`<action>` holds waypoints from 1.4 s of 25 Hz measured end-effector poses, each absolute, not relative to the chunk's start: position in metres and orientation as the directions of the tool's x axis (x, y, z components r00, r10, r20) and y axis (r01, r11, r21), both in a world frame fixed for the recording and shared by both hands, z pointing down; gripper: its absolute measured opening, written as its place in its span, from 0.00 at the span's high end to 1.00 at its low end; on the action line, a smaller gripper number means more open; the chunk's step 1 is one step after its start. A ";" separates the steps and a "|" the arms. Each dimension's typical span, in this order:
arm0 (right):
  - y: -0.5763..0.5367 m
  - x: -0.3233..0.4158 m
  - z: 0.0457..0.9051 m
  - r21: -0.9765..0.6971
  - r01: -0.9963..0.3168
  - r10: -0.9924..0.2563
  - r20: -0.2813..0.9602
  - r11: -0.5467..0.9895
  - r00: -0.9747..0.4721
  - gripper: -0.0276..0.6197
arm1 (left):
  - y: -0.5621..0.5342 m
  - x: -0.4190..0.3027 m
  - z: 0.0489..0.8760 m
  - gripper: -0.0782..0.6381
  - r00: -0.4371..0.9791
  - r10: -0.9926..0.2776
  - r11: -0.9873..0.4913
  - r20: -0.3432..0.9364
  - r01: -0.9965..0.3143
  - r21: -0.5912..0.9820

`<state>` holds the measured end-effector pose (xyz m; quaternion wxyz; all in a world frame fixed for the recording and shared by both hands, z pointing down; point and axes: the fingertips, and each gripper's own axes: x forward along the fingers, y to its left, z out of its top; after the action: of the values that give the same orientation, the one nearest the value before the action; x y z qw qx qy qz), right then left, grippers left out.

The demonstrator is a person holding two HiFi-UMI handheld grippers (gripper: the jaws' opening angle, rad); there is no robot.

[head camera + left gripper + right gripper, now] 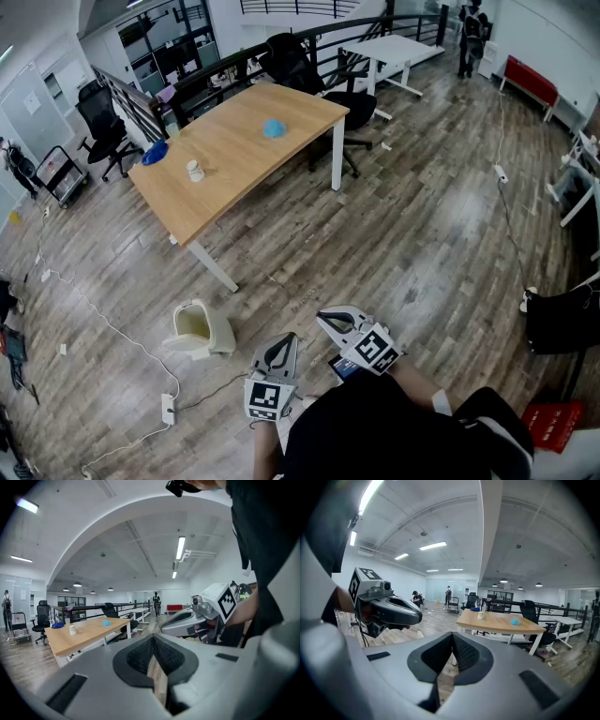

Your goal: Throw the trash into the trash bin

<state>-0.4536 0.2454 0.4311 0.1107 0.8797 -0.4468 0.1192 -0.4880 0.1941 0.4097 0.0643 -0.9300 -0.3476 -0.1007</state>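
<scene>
Pointing toward the table (244, 141), left gripper (279, 345) and right gripper (330, 322) are closed, apparently empty.

No readable text, possibly too small, square markers on left claw cube (266, 397), right claw cube (375, 349)

1. The left gripper (287, 341) is held low, close in front of the torso (394, 431). It tilts slightly downward, and its jaws are closed tip to tip with nothing between them.
2. The right gripper (323, 317) is just beside it, a little further forward. Its jaws are likewise pressed together and empty, and it also angles a bit down.
3. The two grippers are near each other but apart, their tips leaning inward.
4. The right forearm (419, 380) reaches forward, bare.
5. The left forearm (265, 448) is mostly hidden and seems tucked close to the body.
</scene>
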 end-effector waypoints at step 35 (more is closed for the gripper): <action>0.341 0.026 0.414 0.095 -0.787 -0.741 0.284 -0.609 0.608 0.96 | 0.306 -0.014 0.384 0.88 0.617 0.770 -0.628 0.162 0.778 0.024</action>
<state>0.0265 0.3412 0.4135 0.1058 0.8905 -0.4291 0.1084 -0.0137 0.3064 0.3836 0.0241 -0.8989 -0.4304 -0.0787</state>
